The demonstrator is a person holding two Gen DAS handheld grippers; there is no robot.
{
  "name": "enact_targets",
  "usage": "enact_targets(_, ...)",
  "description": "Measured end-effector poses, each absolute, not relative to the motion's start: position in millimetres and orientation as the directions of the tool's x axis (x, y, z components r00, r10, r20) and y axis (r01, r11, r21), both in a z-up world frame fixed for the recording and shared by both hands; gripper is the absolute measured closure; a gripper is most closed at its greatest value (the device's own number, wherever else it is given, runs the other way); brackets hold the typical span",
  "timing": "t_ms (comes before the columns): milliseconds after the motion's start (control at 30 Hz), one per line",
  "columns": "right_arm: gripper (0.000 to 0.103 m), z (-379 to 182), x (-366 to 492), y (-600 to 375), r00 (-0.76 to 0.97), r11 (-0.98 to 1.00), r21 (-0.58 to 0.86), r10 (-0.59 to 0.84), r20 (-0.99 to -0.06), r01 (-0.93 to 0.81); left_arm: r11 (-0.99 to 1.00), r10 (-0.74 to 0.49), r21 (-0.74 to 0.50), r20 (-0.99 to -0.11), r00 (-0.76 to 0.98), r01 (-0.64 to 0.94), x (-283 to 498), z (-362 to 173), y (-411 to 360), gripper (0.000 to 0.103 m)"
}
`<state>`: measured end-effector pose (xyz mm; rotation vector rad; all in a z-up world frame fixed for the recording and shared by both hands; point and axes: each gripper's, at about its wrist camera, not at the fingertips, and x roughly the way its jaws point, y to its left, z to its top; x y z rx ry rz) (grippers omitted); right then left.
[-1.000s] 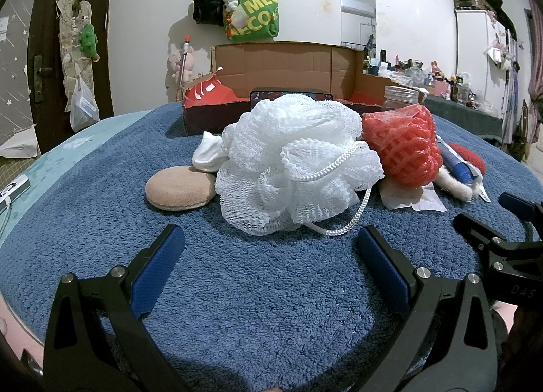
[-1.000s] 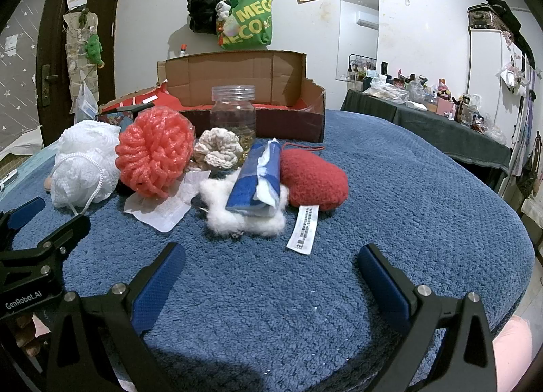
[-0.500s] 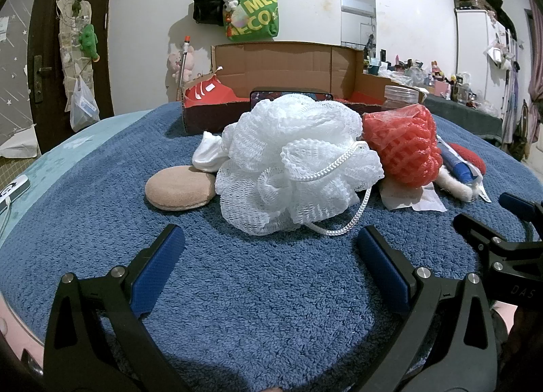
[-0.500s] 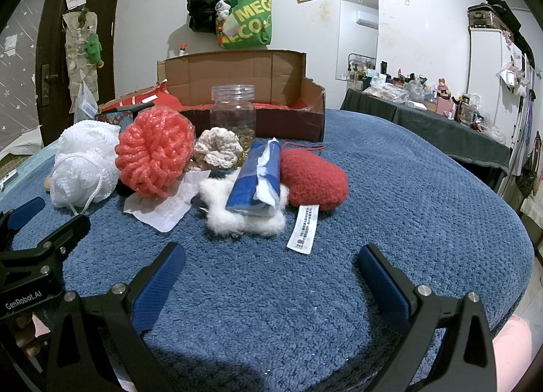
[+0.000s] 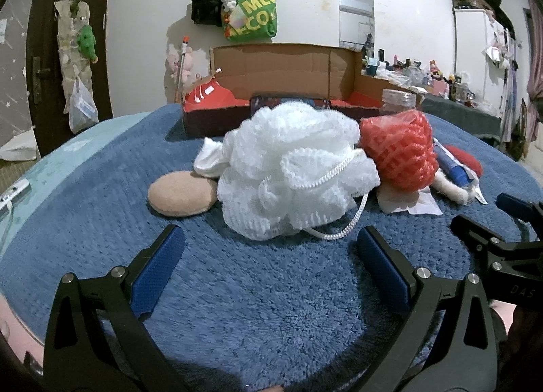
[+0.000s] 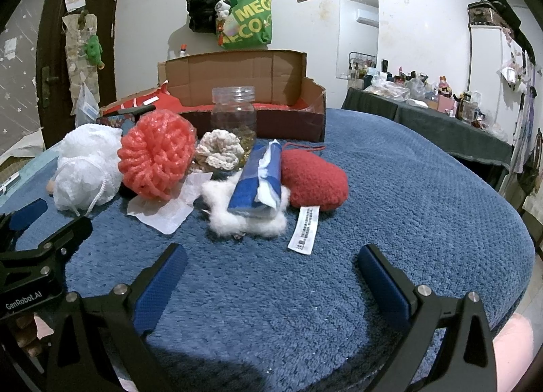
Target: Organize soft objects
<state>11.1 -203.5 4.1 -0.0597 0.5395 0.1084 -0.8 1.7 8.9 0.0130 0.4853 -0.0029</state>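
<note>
Blue blanket [image 5: 271, 290] under white loofah [image 5: 292, 174]

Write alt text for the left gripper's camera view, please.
An open left gripper hovers low over a blue blanket, facing a white mesh bath pouf. A tan round pad lies left of it, a red mesh pouf right.

Both grippers had black triangular frames with silver screws and blue ribbed fingers [image 5: 159, 263]; the left gripper [image 6: 34, 232] bore white "GenRobot.AI" lettering.
</note>
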Motion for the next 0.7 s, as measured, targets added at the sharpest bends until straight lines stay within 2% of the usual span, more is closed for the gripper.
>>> enact_targets(700, 0.0, 53.5, 20.3, -204.2, 0.876, 0.983, 0.01, 0.167, -0.453, -0.183, 0.998, -0.056, 0.0, -0.432, 0.9, 0.062, 9.2, 49.9, 11.9, 0.0)
